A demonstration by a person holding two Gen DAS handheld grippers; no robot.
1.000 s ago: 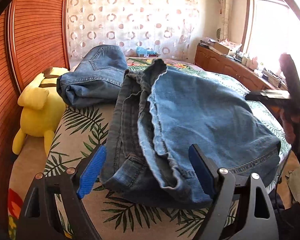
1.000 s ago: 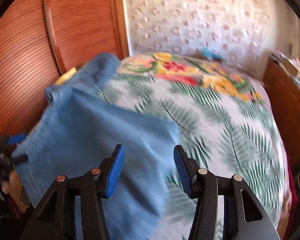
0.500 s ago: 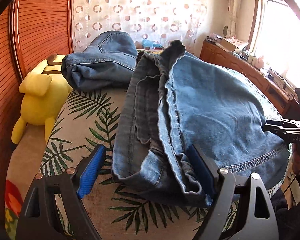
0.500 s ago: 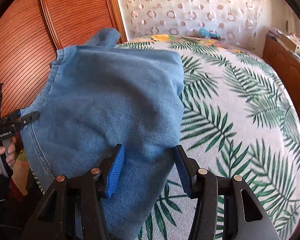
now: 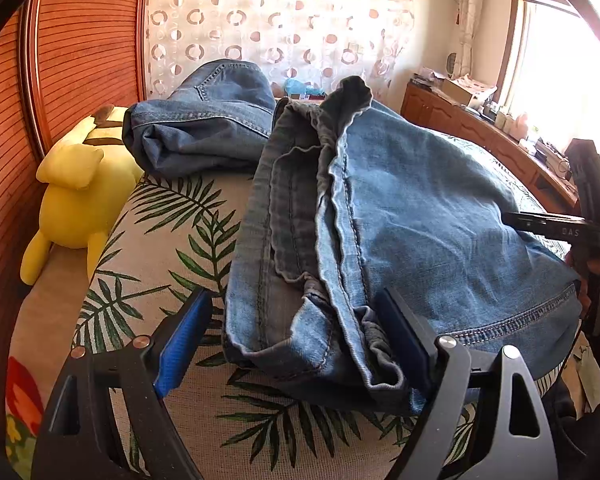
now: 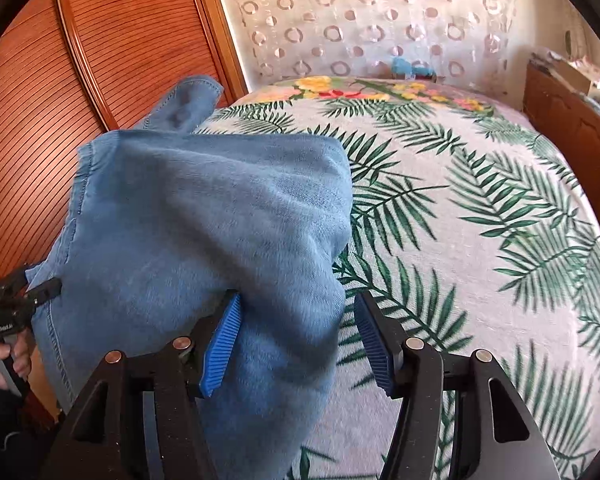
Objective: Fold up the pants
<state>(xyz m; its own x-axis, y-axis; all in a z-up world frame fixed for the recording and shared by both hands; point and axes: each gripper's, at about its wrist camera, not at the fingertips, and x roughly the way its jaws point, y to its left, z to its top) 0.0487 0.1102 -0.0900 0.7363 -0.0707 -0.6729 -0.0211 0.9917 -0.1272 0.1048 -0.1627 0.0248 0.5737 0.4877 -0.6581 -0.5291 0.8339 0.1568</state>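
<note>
Blue denim, the pants (image 5: 412,216), lies folded in a thick bundle on the palm-leaf bedspread (image 5: 168,248), its stacked hems and seams turned toward the left wrist camera. The left gripper (image 5: 296,340) stands with jaws wide apart at the near end of the pants; the near corner of the bundle lies between the blue pads, and the right-hand pad (image 5: 404,336) appears to touch the cloth while the other pad stands clear of it. The right gripper (image 6: 296,340) has just been opening its jaws; a loose fold of the pants (image 6: 204,232) drapes between them, lying against the left-hand pad (image 6: 220,344), with the other pad apart from the denim, so the cloth is not clamped. Beyond the pants, toward the slatted wooden wall (image 5: 72,56), a second pair of jeans (image 5: 204,128) sits folded beside a yellow plush toy (image 5: 76,196). In the right wrist view, a hand (image 6: 8,360) holds the other tool's handle at the pants' far hem.
</note>
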